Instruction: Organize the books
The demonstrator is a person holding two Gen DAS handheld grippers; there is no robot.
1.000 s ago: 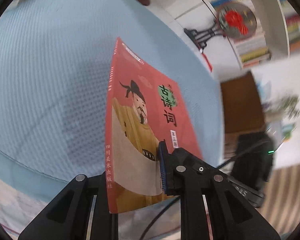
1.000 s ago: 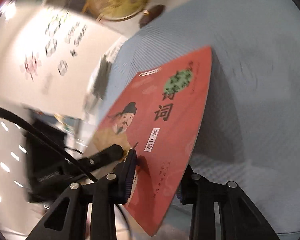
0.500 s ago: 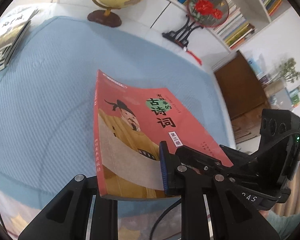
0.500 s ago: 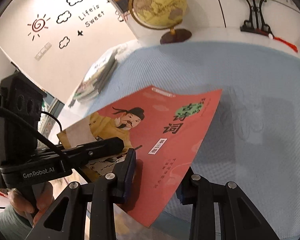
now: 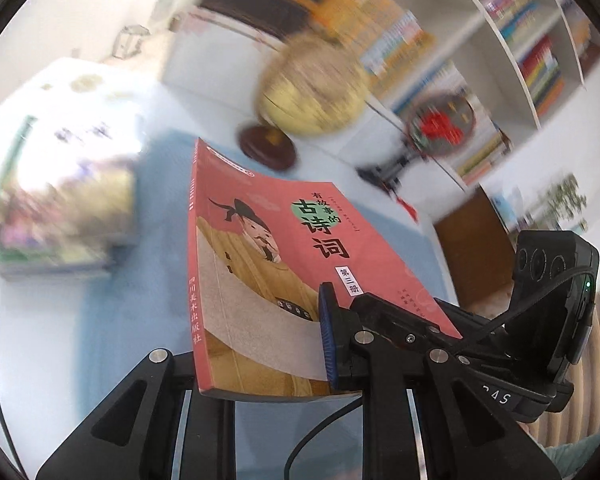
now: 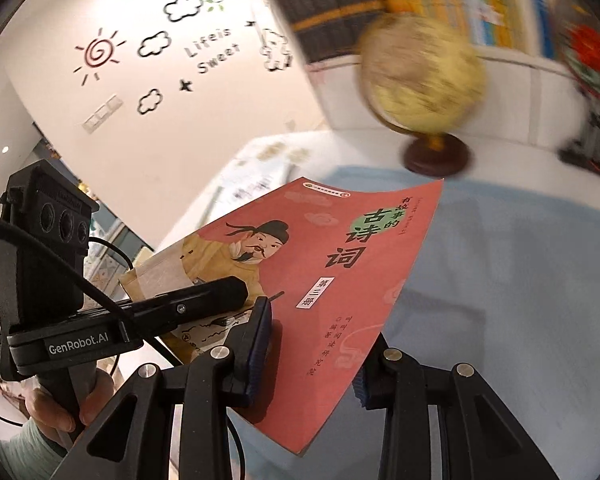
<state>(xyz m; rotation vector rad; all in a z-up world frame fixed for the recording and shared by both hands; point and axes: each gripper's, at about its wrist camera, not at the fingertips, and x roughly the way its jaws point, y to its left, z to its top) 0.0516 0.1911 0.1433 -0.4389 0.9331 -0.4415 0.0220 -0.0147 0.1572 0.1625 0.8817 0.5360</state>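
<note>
Left wrist view: both grippers clamp a red poetry book (image 5: 284,264) mid-frame, above the blue mat (image 5: 140,320).
Left gripper (image 5: 260,344) and right gripper (image 6: 312,344) grip its lower edge; upper left, seemingly a blurred book stack (image 5: 60,216).

You can read the red book's (image 5: 284,264) cover title "有故事的古诗词", with a white tag below it saying "第三册"; its spine carries "四川美术出版社". On the left gripper (image 6: 244,300), as your right wrist camera sees it, the body is labelled "GenRobot.AI". The wall (image 6: 188,128) behind it has decals spelling "Life is Sweet". In your left wrist view the right gripper's (image 5: 440,320) body shows the characters "DAS", partly cut off
</note>
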